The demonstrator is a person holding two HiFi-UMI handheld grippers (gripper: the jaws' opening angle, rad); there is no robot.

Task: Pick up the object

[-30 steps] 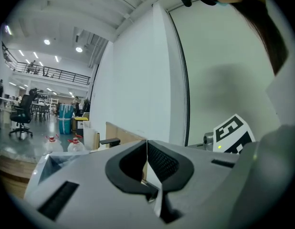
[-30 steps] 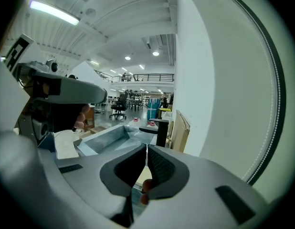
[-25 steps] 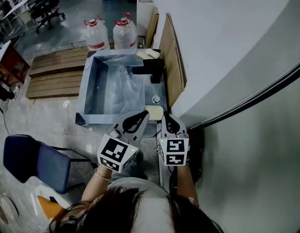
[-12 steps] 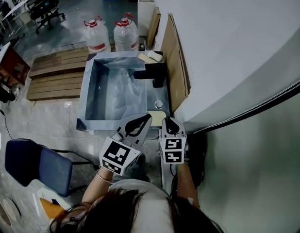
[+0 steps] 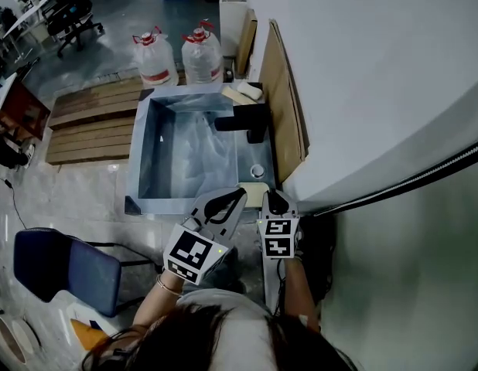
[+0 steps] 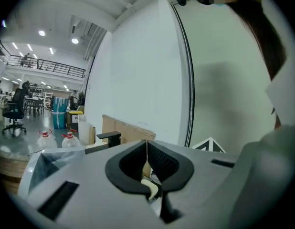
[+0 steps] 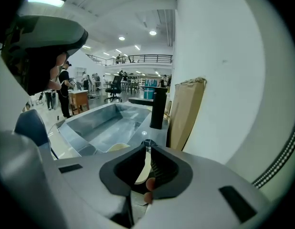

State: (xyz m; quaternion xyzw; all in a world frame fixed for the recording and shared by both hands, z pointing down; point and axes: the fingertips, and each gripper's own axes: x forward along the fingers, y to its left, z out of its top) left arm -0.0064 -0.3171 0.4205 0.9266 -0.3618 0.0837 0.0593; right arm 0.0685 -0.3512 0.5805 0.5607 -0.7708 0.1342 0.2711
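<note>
A pale yellow pad lies on the near right corner of the steel sink's rim. My left gripper points at the pad's left edge and its jaws are shut, with nothing between them. The right gripper sits just right of the pad, also shut and empty. In the left gripper view the jaw tips meet, and a bit of the pad shows below them. The right gripper view has its gripper closed above the pad, left of the tips.
A black faucet stands on the sink's right rim, with a round knob nearer me and another pale pad at the far corner. A wooden board leans on the white wall. Water bottles, a pallet and a blue chair stand around.
The head view has shifted, so sink and grippers sit slightly lower in frame. Both grippers stay shut beside the pad, in nearly the same place relative to it.
</note>
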